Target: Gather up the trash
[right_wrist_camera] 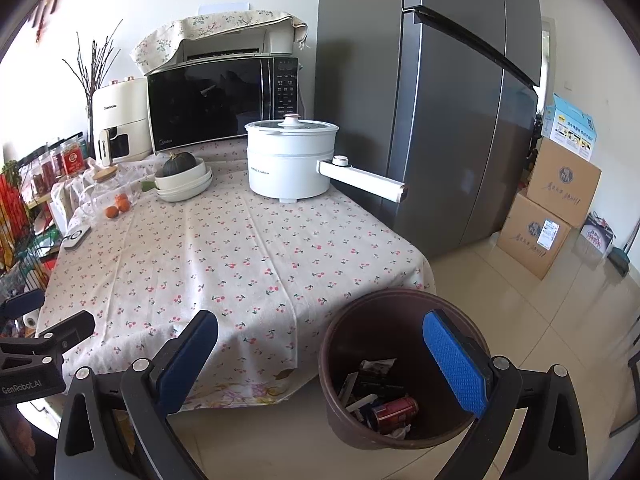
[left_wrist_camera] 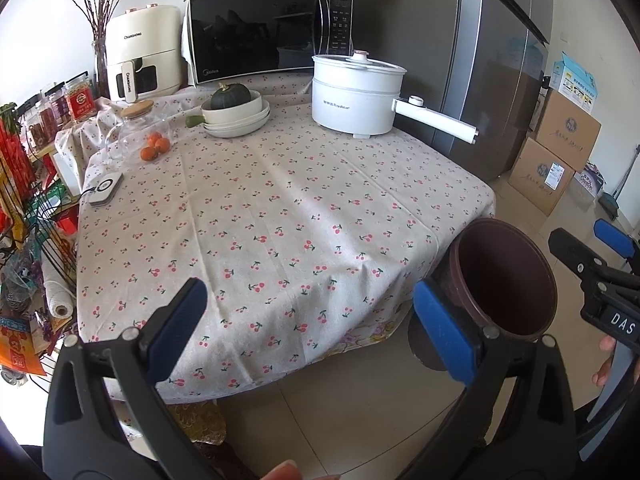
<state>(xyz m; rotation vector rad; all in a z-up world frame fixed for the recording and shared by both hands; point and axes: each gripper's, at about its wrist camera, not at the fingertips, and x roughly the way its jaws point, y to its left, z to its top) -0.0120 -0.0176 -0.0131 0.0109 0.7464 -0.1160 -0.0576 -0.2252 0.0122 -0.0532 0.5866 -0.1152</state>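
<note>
A brown trash bin (right_wrist_camera: 400, 432) stands on the floor at the table's near right corner; it also shows in the left wrist view (left_wrist_camera: 504, 276). Inside it lie a red drink can (right_wrist_camera: 394, 410), dark wrappers and crumpled paper. My right gripper (right_wrist_camera: 332, 364) is open and empty, held above the bin's rim. My left gripper (left_wrist_camera: 316, 328) is open and empty, over the table's near edge, left of the bin. The right gripper also shows in the left wrist view (left_wrist_camera: 592, 252) beyond the bin.
A table with cherry-print cloth (left_wrist_camera: 280, 208) carries a white electric pot (left_wrist_camera: 356, 96), a microwave (left_wrist_camera: 268, 36), an air fryer (left_wrist_camera: 140, 52), bowls with a squash (left_wrist_camera: 236, 112), oranges (left_wrist_camera: 154, 146) and a white remote (left_wrist_camera: 105, 189). A fridge (right_wrist_camera: 440, 100) and cardboard boxes (right_wrist_camera: 548, 208) stand at the right.
</note>
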